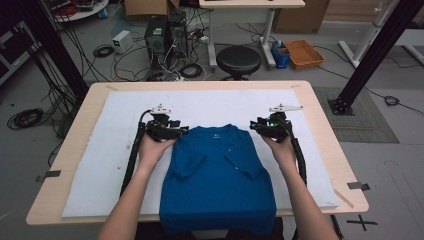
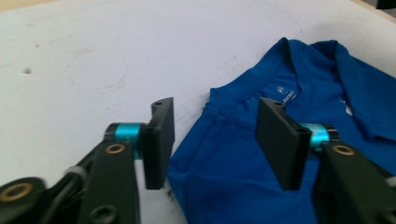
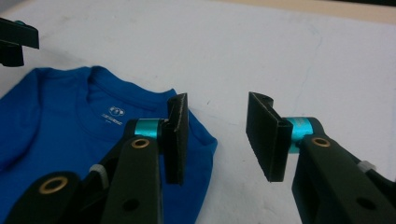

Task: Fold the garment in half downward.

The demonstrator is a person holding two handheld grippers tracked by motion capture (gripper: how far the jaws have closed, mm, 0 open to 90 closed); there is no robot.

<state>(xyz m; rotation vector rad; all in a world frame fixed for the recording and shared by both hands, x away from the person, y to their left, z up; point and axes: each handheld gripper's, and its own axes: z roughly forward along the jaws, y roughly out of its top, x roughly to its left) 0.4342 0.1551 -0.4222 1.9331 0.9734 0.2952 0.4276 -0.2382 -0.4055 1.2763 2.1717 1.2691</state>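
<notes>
One blue shirt (image 1: pixel 220 177) lies flat at the tabletop's (image 1: pixel 320 150) 6 o'clock edge, hem hanging over, both sleeves folded inward. The two gripper views add its white collar label. Two tools: the left tool (image 2: pixel 215 140) gapes wide over the shirt's shoulder, the right tool (image 3: pixel 217 135) gapes wide at the other shoulder's edge; neither grips anything.
</notes>
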